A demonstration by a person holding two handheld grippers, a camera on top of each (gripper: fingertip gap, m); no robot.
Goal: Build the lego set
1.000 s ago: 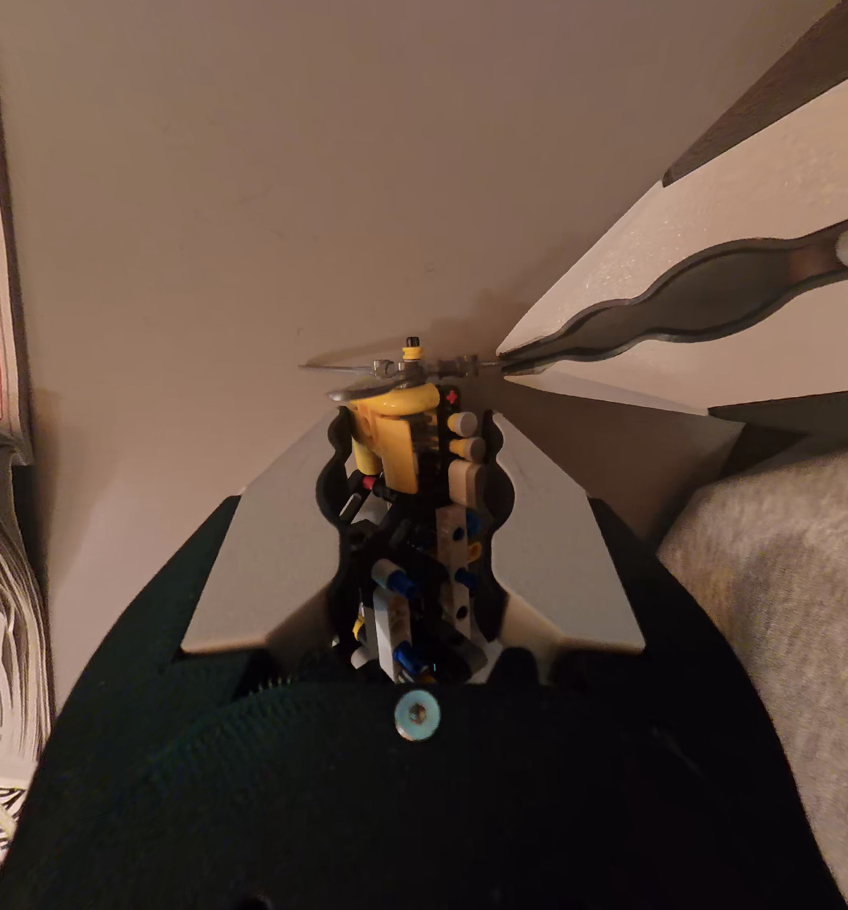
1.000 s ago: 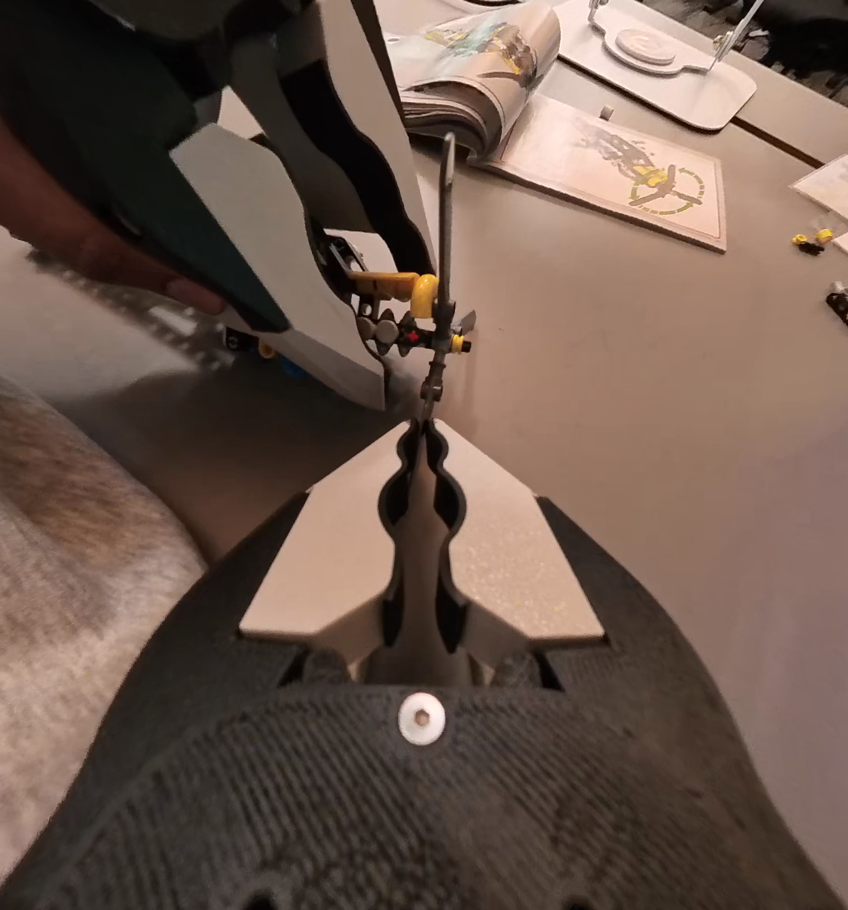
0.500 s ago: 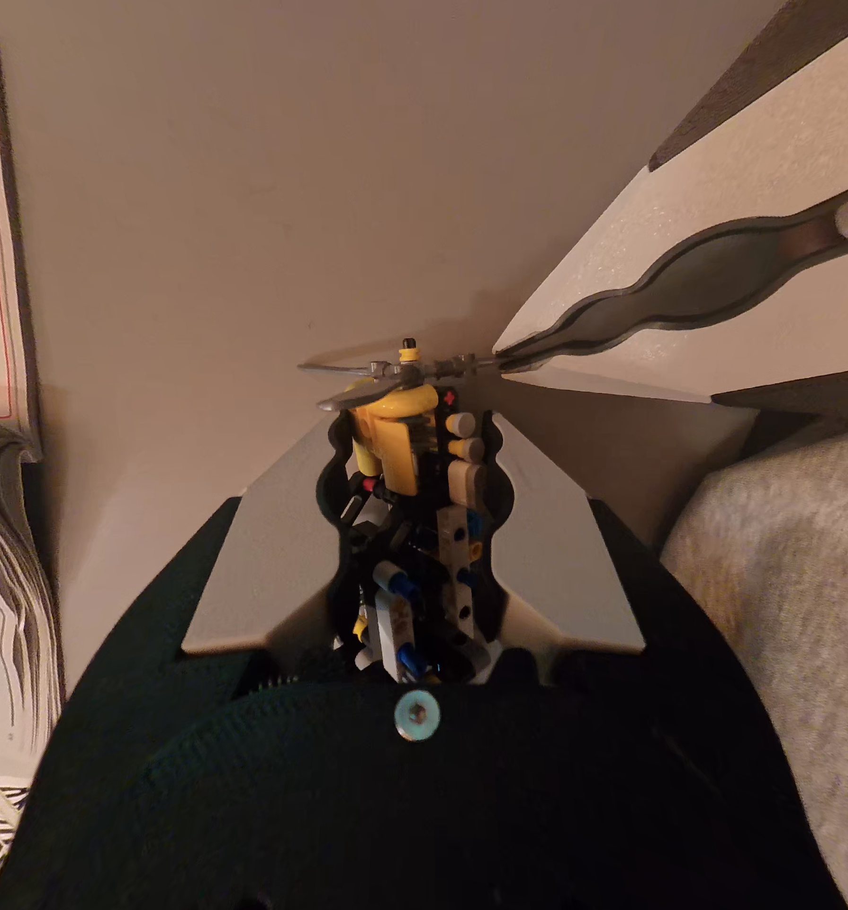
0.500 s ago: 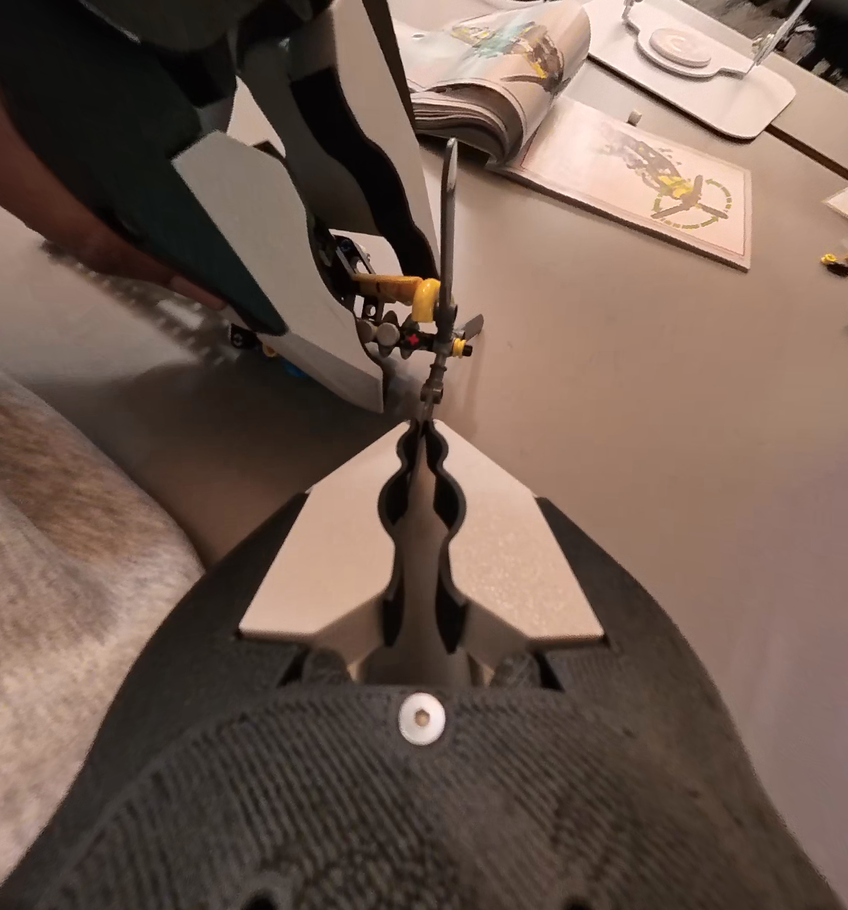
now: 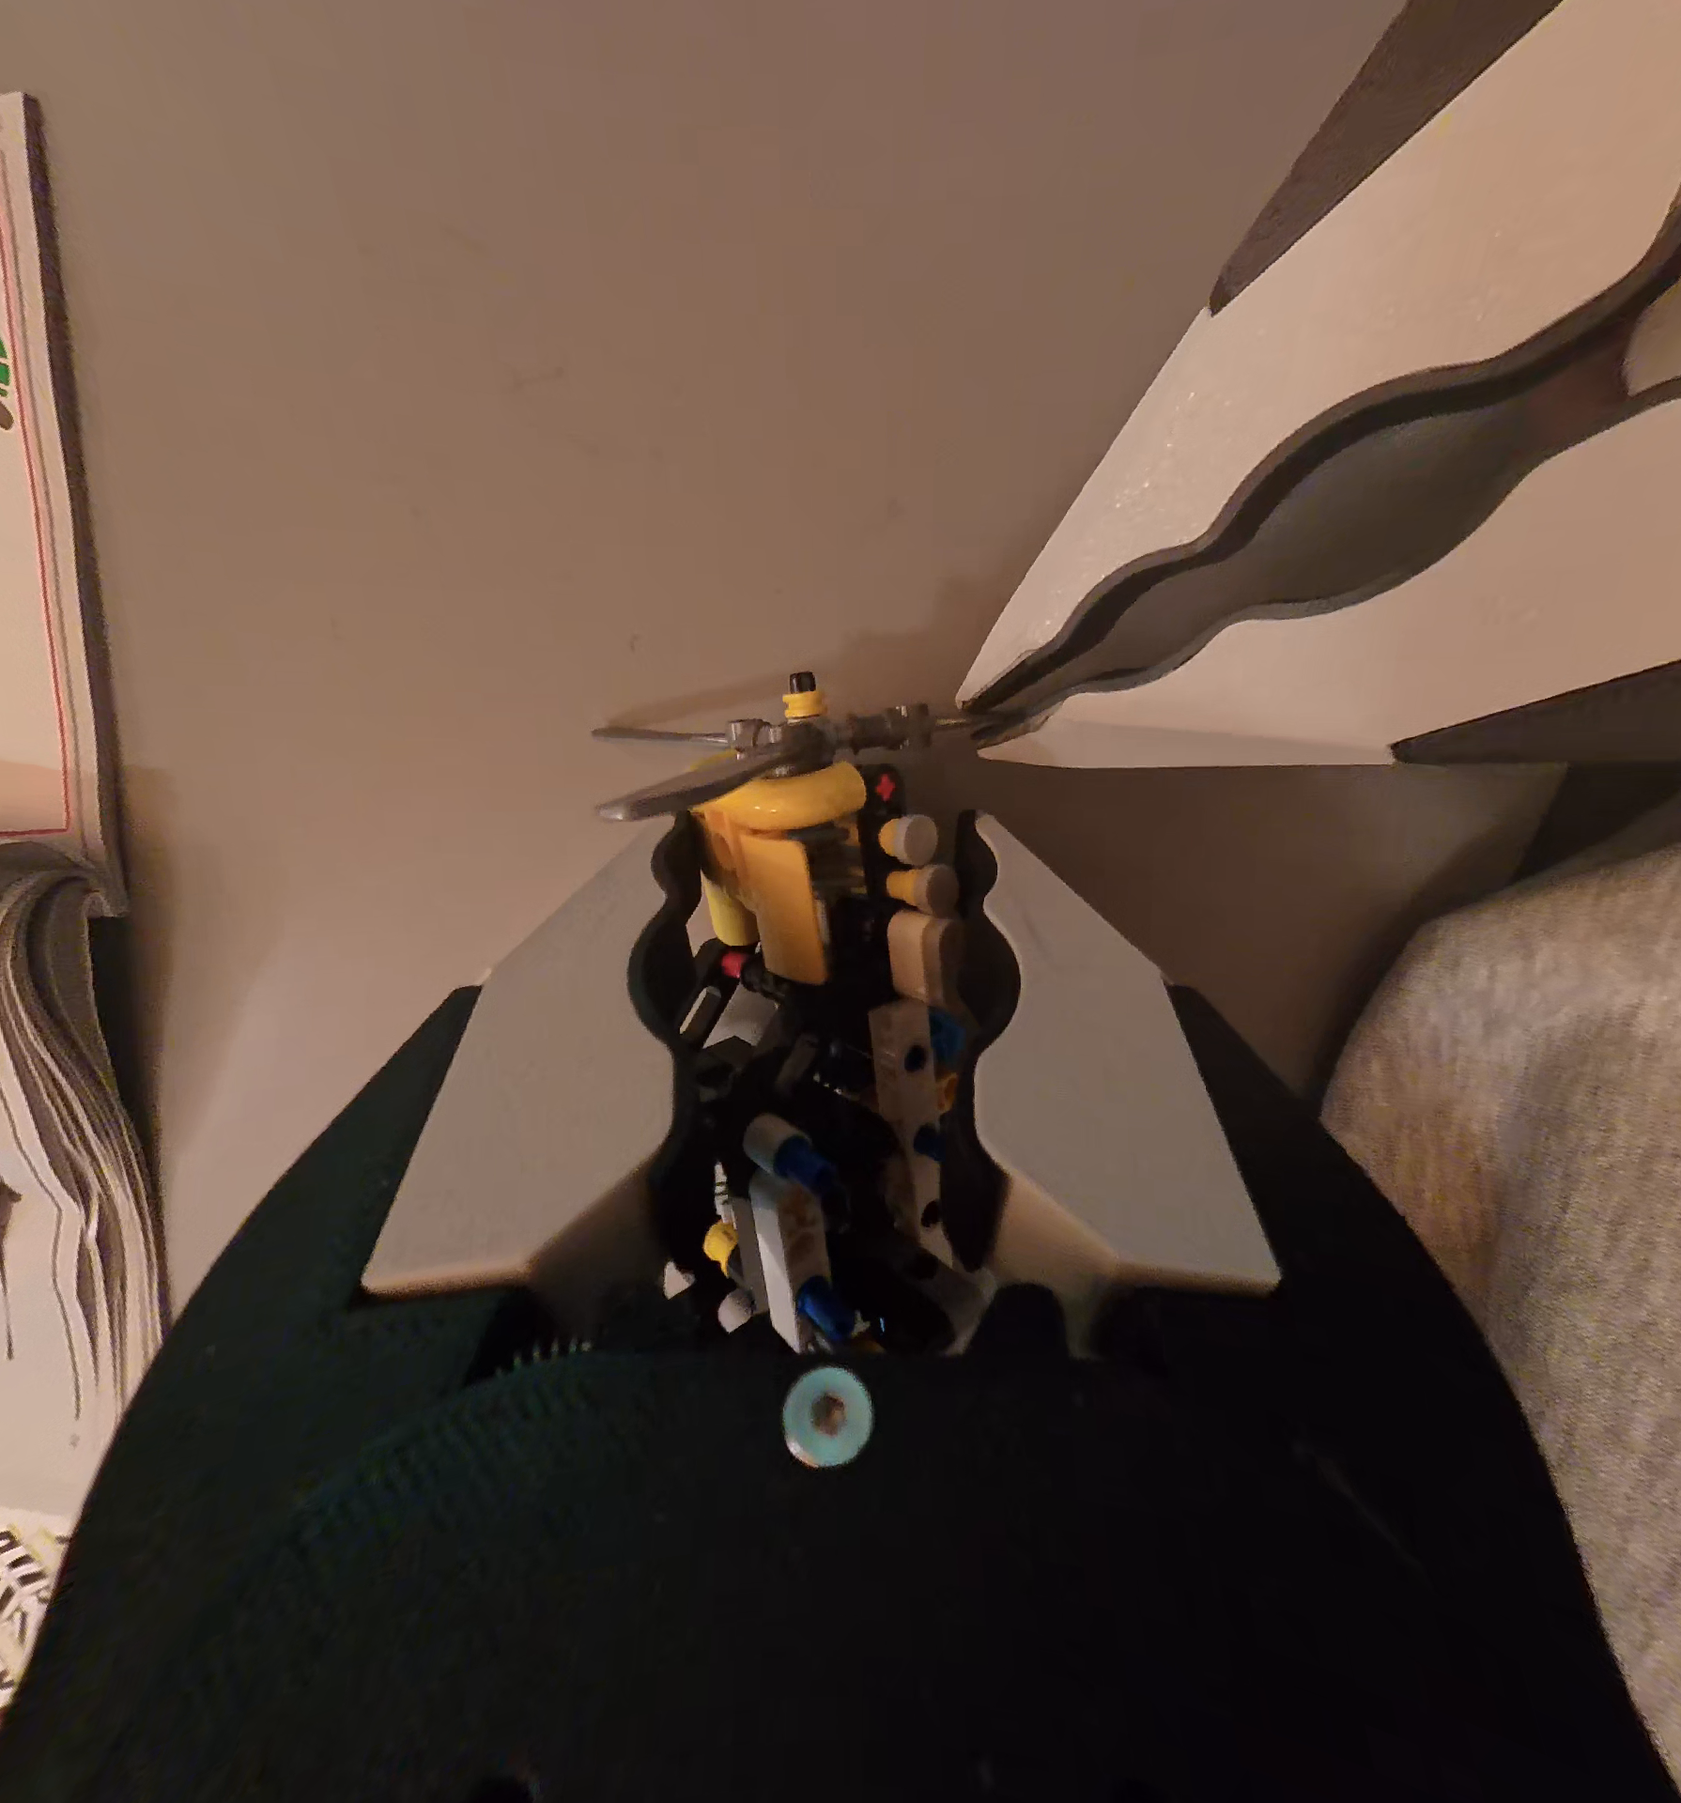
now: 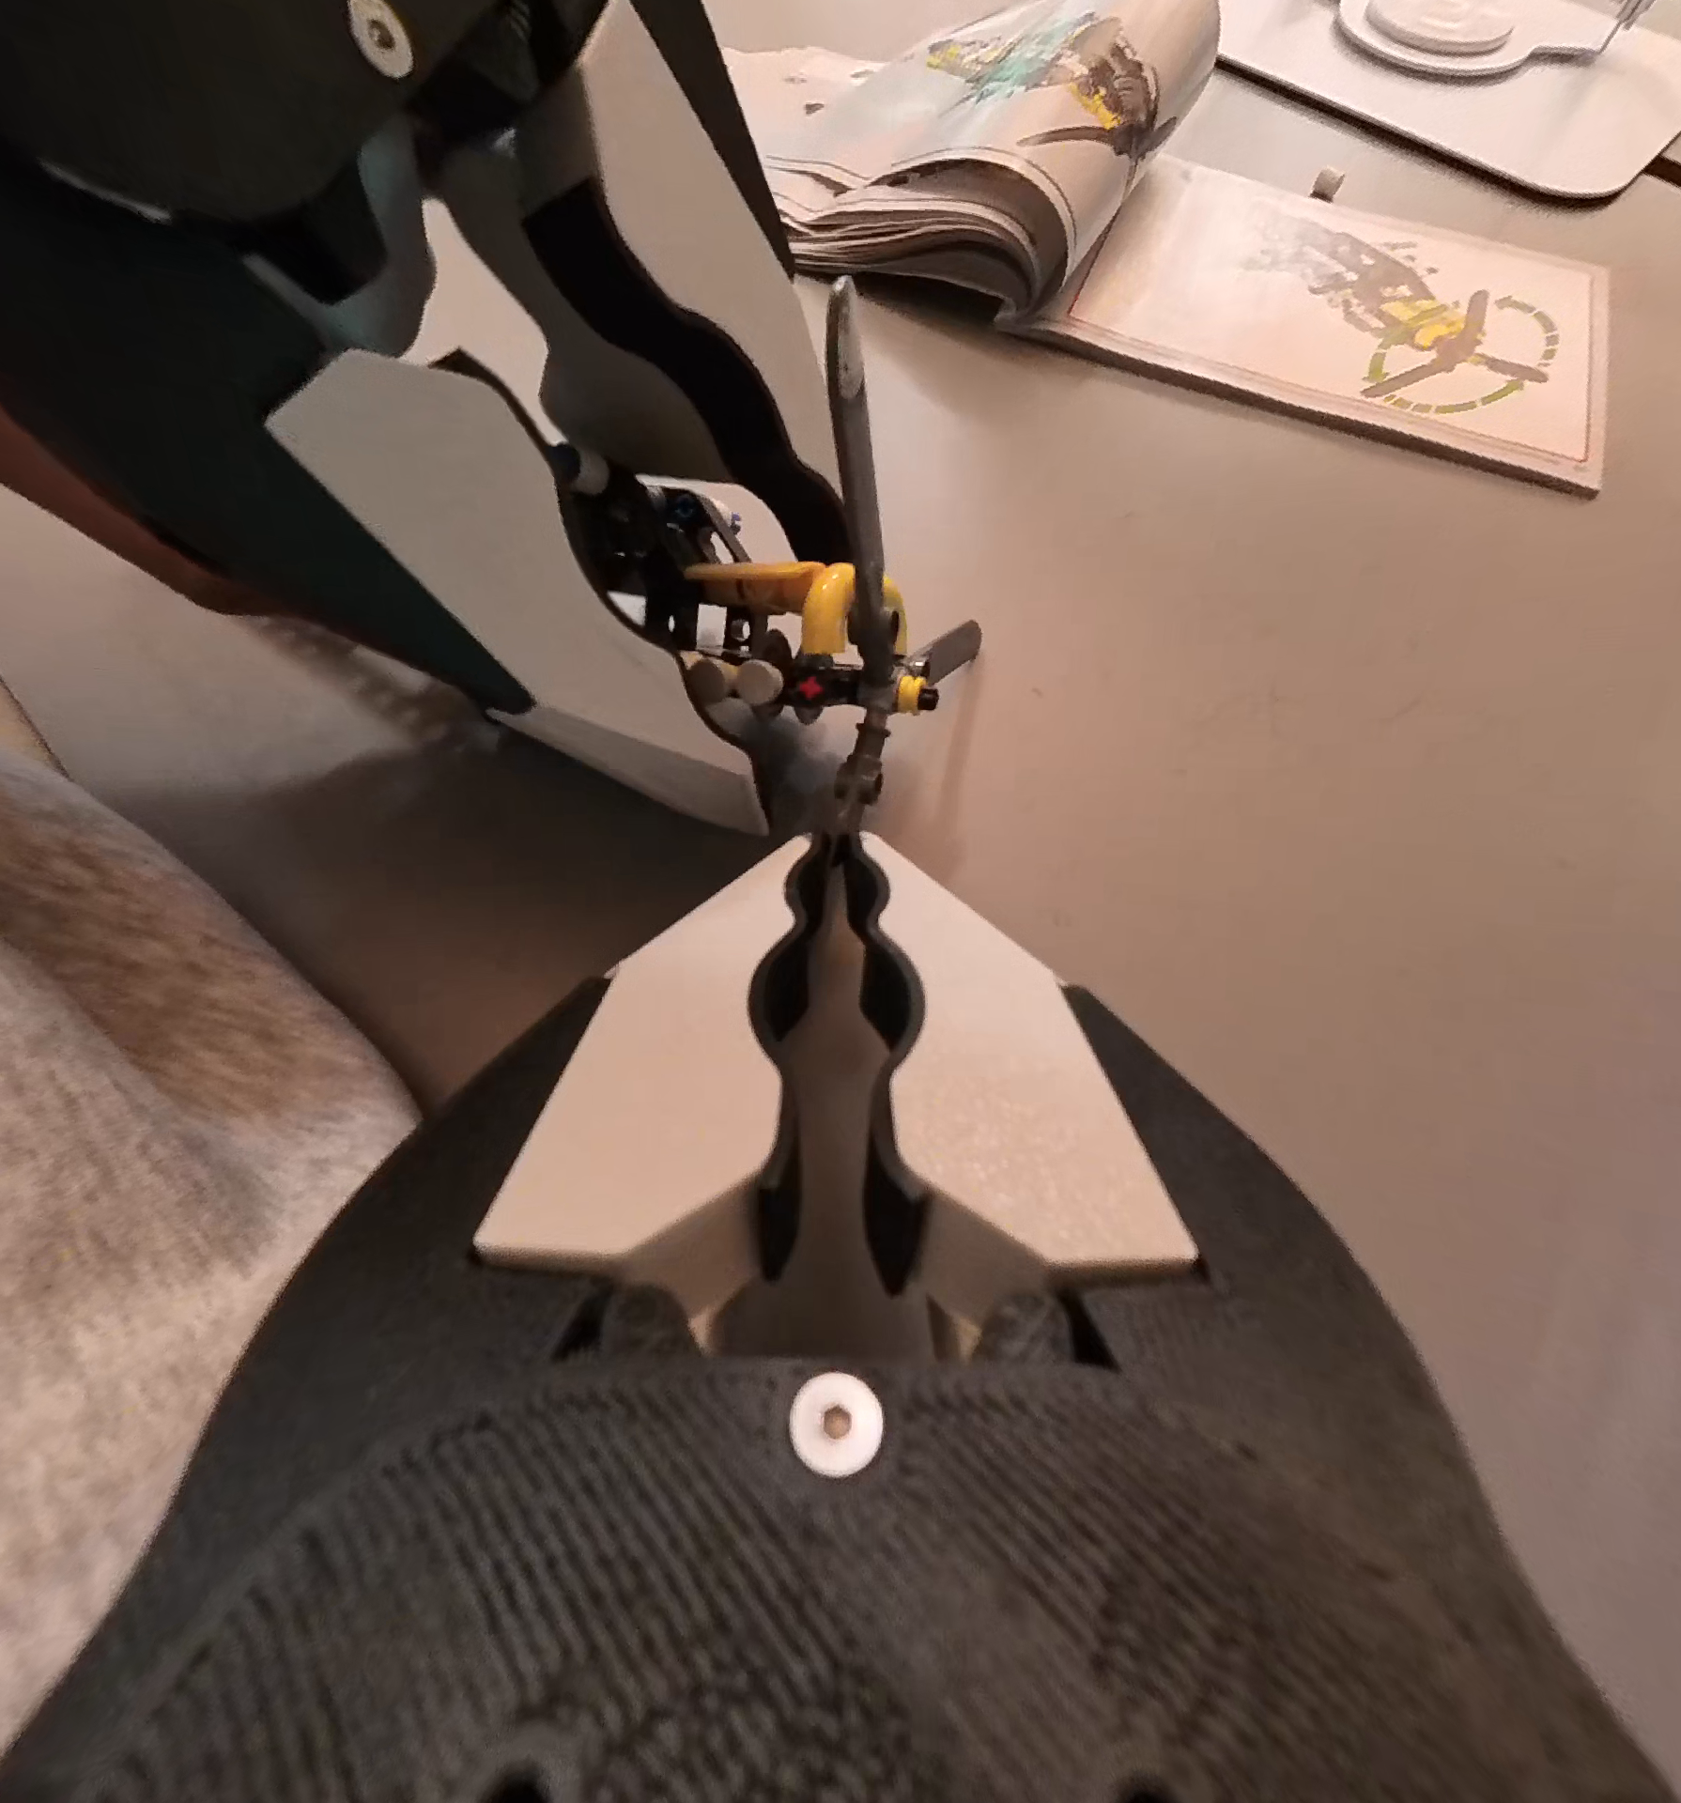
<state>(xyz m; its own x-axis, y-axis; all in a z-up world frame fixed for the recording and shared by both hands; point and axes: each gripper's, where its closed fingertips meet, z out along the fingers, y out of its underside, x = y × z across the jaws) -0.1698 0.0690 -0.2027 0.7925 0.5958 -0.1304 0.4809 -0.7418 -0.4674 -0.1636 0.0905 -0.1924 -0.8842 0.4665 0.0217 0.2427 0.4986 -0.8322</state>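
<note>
grey rotor blade [image 6: 861, 507] runs straight ahead of my right gripper [image 6: 841, 839], pinched at its tip — my left gripper [image 5: 817, 878] clamps the model [image 5: 798, 976] crosswise.

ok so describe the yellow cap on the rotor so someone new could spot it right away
Start at the lego model clamped in the left tongs above the tan table. At its far end, grey rotor blades fan out. The yellow cap rings the black axle tip beyond them, much smaller than the curved yellow piece below.
</note>
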